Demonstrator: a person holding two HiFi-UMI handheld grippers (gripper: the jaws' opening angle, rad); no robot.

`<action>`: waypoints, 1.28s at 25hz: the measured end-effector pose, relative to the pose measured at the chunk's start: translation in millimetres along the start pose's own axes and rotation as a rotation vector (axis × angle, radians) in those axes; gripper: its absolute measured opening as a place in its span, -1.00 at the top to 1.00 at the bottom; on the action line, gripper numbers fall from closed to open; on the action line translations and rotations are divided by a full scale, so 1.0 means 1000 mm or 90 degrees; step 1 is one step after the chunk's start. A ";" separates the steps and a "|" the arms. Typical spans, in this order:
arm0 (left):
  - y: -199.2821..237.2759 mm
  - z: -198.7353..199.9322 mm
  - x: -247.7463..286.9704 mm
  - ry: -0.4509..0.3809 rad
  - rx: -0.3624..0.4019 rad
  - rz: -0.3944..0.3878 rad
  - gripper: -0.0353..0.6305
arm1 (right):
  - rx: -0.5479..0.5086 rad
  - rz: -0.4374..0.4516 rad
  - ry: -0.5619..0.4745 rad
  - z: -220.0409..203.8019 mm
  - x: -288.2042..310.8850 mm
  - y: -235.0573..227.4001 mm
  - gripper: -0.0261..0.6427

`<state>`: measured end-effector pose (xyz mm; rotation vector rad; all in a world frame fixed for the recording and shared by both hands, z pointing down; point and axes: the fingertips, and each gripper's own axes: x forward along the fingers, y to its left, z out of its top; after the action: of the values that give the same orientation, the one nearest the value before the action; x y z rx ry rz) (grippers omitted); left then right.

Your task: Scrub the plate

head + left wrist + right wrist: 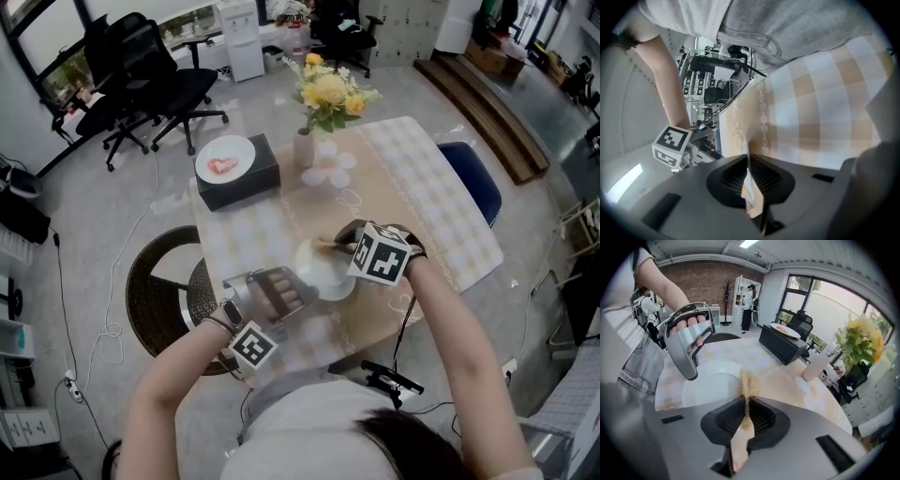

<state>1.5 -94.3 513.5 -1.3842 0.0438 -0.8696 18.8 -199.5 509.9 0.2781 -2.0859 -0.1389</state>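
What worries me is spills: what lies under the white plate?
The plate sits on the checked tablecloth, which shows around it. The patch directly beneath is covered by the plate itself, and the left gripper, shut on its rim, hides the near edge.

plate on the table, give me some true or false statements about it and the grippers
1. The right gripper is shut on a brush. True.
2. The left gripper is open and empty. False: it is shut on the rim of the plate.
3. The gripped plate sits on the black box. False: it is between the grippers; another plate sits on the box.
4. A vase with yellow flowers stands on the table. True.
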 end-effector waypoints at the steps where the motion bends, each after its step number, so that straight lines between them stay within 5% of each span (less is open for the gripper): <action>1: 0.000 0.000 0.000 0.000 -0.002 0.000 0.83 | 0.008 0.000 -0.003 -0.004 0.000 0.001 0.82; 15: -0.004 -0.001 0.000 0.002 -0.010 0.001 0.83 | 0.129 0.011 -0.024 -0.051 -0.006 0.008 0.82; 32: -0.005 0.002 0.003 -0.001 -0.001 -0.005 0.83 | -0.075 0.014 -0.076 0.046 -0.023 -0.017 0.82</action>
<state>2.1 -94.1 519.7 -1.3877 0.0383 -0.8749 -7.5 -211.0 463.1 0.1796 -2.1878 -0.2710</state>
